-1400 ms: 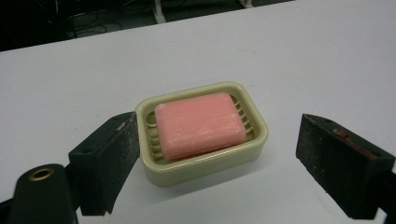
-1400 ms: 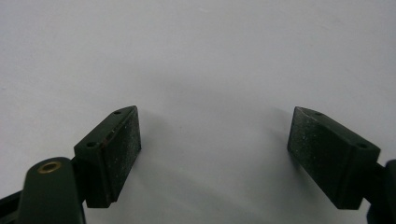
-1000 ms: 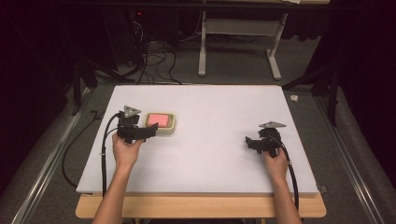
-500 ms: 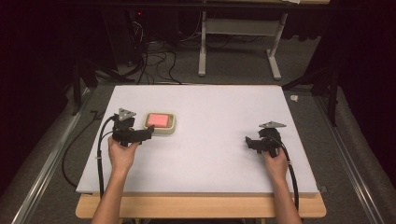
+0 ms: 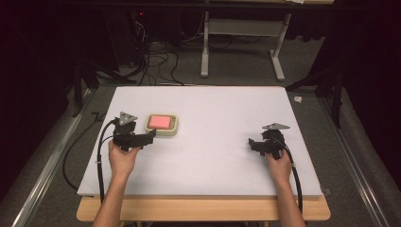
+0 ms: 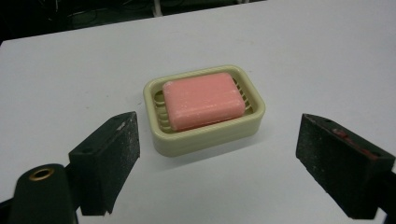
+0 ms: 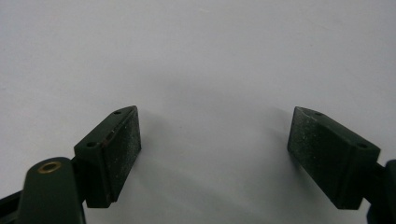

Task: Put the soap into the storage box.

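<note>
Before left claw (image 6: 217, 158), jaws wide: soap (image 6: 203, 99) in dish (image 6: 205, 135).

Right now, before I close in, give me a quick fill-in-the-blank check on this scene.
1. The pink soap lies in a cream ____.
2. The left gripper has its jaws ____.
3. Between the jaws of the right gripper there is only bare ____.

Missing words: soap dish; open; table.

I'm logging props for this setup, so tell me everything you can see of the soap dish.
The soap dish is a cream, plastic-looking rectangular tray with rounded corners, a raised rim and a ribbed floor. It sits flat on the white table, left of centre, holding a pink soap bar. The left gripper is open just short of it, not touching.
</note>
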A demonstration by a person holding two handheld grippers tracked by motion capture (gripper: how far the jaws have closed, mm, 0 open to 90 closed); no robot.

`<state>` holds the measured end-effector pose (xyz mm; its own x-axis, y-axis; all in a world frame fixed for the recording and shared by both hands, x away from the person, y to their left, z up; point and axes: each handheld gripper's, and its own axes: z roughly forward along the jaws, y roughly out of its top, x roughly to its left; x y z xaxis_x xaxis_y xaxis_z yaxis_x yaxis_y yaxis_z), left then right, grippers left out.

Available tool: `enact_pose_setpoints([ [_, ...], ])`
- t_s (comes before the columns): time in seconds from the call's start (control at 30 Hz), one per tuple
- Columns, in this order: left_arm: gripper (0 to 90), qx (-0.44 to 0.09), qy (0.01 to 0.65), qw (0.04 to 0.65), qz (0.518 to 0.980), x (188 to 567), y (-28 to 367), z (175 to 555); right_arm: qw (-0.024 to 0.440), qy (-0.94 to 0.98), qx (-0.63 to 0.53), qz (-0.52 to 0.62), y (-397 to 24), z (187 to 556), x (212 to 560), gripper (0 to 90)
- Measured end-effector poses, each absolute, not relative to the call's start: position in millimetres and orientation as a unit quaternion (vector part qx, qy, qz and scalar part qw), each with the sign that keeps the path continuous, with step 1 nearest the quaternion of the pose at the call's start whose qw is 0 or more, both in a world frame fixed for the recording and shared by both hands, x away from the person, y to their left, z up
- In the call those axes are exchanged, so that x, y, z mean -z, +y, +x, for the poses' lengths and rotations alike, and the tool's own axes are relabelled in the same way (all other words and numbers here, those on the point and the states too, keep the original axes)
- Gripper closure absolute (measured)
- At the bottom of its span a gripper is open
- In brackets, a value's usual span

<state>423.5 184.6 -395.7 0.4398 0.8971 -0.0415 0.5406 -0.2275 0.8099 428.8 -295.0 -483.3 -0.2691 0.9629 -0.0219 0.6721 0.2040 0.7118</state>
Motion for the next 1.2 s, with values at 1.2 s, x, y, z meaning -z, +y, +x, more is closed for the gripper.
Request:
enact_pose_setpoints([
  [1.2,14.9,-0.188,0.455,0.405,0.77,412,173,400,0.242,0.737,-0.301,0.555,-295,429,483,18.2],
])
